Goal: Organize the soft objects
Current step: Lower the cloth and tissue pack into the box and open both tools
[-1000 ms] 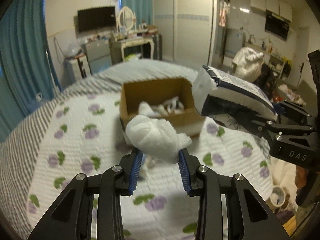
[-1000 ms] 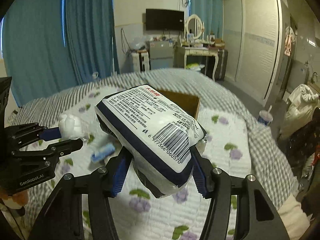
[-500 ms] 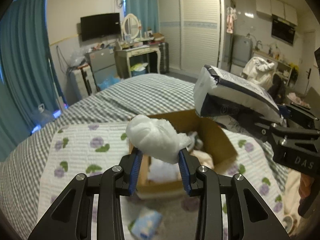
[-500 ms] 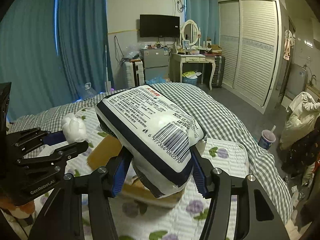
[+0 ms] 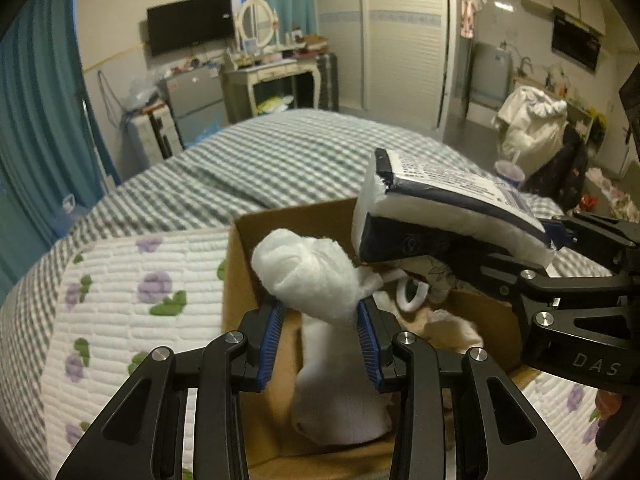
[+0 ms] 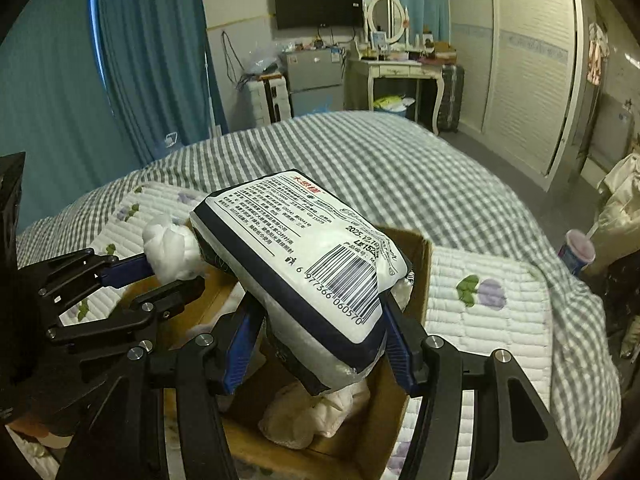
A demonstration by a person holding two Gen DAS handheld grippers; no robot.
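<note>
**Both loads hang over the box**

Bedroom, dim light. Bed (image 5: pixel 280 176) with grey checked cover and a white quilt (image 5: pixel 120 272) printed with purple flowers; teal curtains behind, dresser and TV at the far wall.

Cardboard box (image 5: pixel 240 280) sits open on the quilt. Soft white items already lie inside; one white bundle (image 5: pixel 340 396) shows low in the left view at 6 o'clock.

Left gripper (image 5: pixel 320 334): clamped on a white cotton wad (image 5: pixel 308 276), which bulges above the blue pads. The wad hangs over the box's left part, just inside the near-left wall.

Right gripper (image 6: pixel 316 346): clamped on a tissue pack (image 6: pixel 304 256), white with dark blue edging and a barcode. Its long axis runs from 5 o'clock up to 11 o'clock in the right view, tilted nose-up. It hangs above the box's middle.

Pack's far end is just beside the wad; touching or not, cannot tell.

Judgement: box opening lies straight below both loads. Neither is nearer in any way that matters; the pack needs more room, so crowding is the risk.
</note>
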